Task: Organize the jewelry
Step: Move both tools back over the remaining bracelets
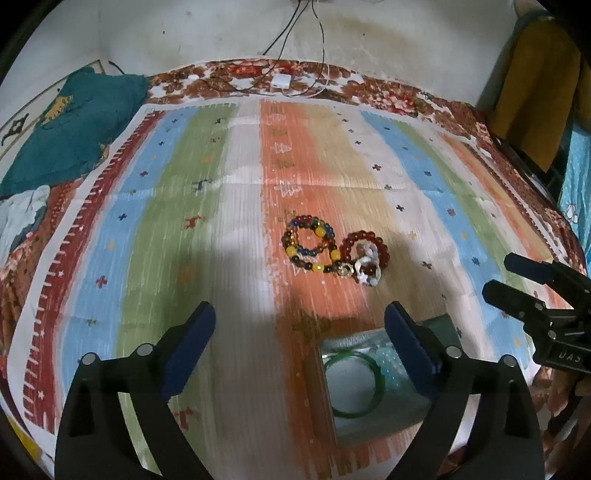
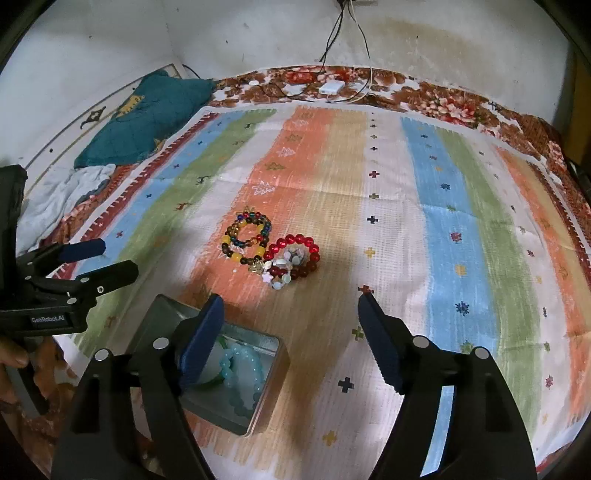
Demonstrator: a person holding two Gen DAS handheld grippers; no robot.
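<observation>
A striped mat (image 1: 207,206) in blue, green, white and orange covers most of a bed, over a floral brown-red bedspread (image 1: 388,96) that shows along the far edge. A teal quilted cushion (image 1: 74,125) lies at the far left corner, with a pale crumpled cloth (image 1: 22,218) just nearer. On the far edge sits a small white charger box (image 1: 281,80) with dark and white cables (image 1: 295,22) running up the wall.

The left gripper (image 1: 299,325) has its blue-padded fingers (image 1: 192,343) spread wide with nothing between them. The right gripper (image 2: 291,325) also stands with its fingers (image 2: 380,347) well apart and empty.

Near the person, an open square tin (image 2: 266,384) rests on the mat; inside it lie a green bangle (image 1: 354,387) and a pale aqua bead bracelet (image 2: 242,373). The tin sits under the left gripper's right finger and the right gripper's left finger.

Farther out, in the middle of the mat, is a cluster of three pieces touching one another: a multicoloured bead bracelet (image 1: 295,236) with yellow, blue and brown beads on the left, a red bead bracelet (image 1: 369,240) on the right, and a small pale charm bracelet (image 1: 364,273) with star shapes lying partly on the red one, at its near side.
</observation>
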